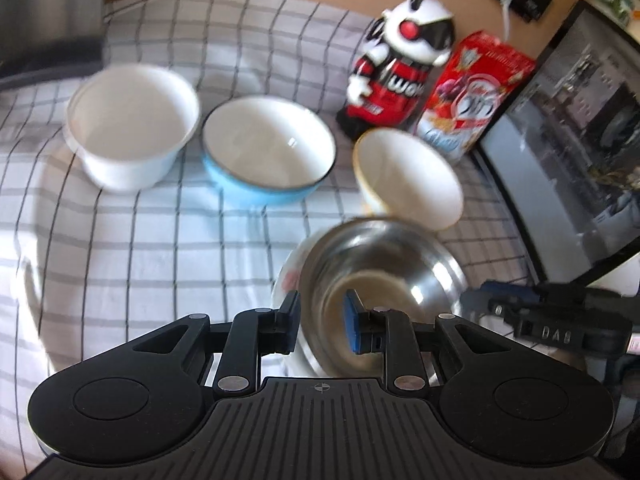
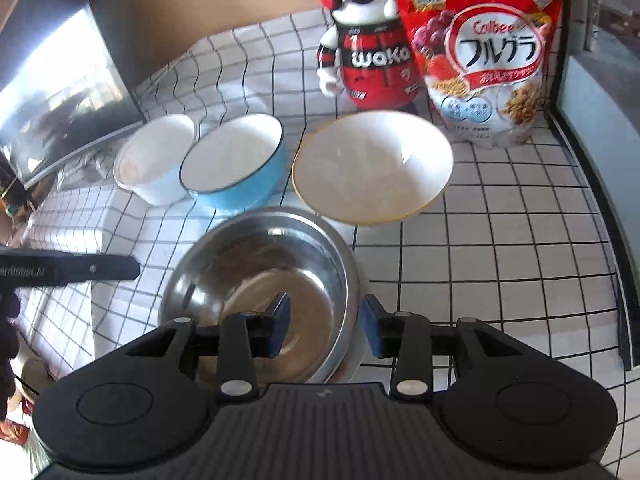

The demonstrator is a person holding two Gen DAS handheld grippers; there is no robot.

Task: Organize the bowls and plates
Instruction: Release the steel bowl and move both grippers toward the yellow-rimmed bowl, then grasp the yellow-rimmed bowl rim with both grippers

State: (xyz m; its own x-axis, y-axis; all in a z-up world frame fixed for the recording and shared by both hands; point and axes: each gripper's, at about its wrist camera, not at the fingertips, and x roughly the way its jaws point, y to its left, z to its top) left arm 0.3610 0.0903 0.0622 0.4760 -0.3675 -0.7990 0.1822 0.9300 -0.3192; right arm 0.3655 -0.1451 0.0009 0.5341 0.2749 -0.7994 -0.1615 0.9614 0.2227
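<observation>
Left wrist: left gripper (image 1: 320,322) clamped on the near rim of the steel bowl (image 1: 384,280), which sits on a plate (image 1: 286,280). Behind, on the checked cloth (image 1: 140,248): white bowl (image 1: 132,120), blue bowl (image 1: 268,148), cream bowl (image 1: 408,176), robot toy (image 1: 400,64), cereal bag (image 1: 476,88).

Right wrist: right gripper (image 2: 326,330) released, jaws straddling the steel bowl's (image 2: 260,280) rim without pressing. Behind, in a row: white bowl (image 2: 156,160), blue bowl (image 2: 236,160), cream bowl (image 2: 372,172).

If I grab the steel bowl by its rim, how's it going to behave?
The steel bowl looks thin-walled, so probably light and stiff. Its polished, curved wall may slip between the pads. It sits on a white plate, so it could slide or rock when nudged.
</observation>
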